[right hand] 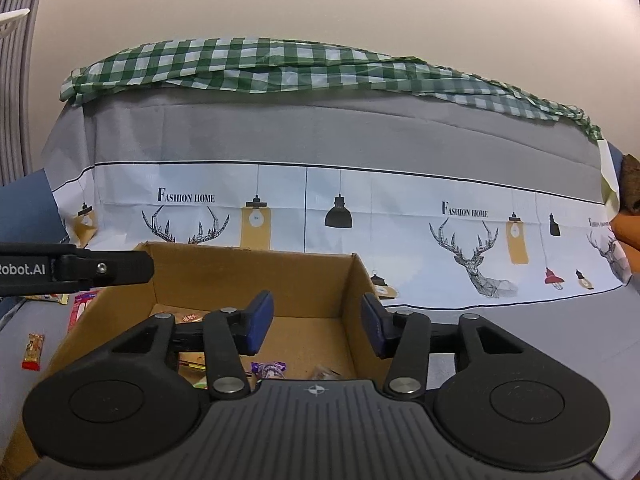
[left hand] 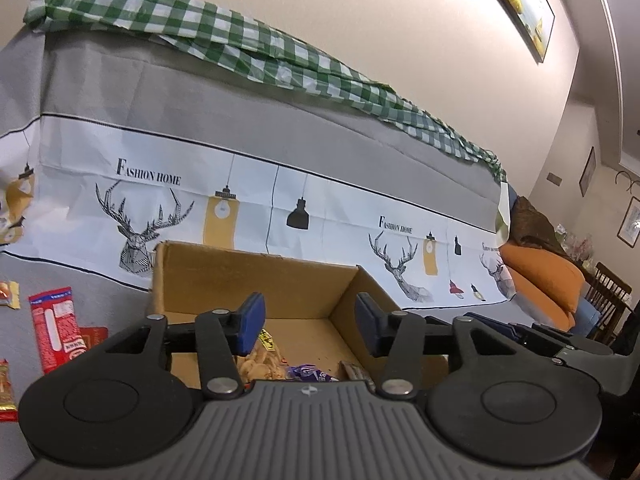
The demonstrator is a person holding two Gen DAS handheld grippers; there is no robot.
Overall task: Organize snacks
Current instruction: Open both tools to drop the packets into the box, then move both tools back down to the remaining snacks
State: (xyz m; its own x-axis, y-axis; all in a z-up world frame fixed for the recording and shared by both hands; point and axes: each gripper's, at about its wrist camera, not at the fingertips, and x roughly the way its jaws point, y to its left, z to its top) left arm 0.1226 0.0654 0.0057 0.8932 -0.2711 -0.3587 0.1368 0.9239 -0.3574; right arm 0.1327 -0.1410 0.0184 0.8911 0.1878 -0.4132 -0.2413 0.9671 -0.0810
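Note:
An open cardboard box (left hand: 256,276) (right hand: 248,276) stands on the grey cover. Inside it lie a bag of chips (left hand: 260,360), a purple wrapped snack (left hand: 308,374) (right hand: 269,369) and other small packets. My left gripper (left hand: 310,320) is open and empty above the box's near side. My right gripper (right hand: 317,326) is open and empty, also over the box. The left gripper's body (right hand: 76,268) shows at the left of the right wrist view. Loose snacks lie left of the box: a red packet (left hand: 56,328) and a small red and gold bar (right hand: 33,352).
A sofa back draped in a grey and white deer-print cover (left hand: 280,168) rises behind the box, with a green checked cloth (left hand: 240,48) on top. An orange cushion (left hand: 544,280) and wooden chairs (left hand: 608,296) are at the far right.

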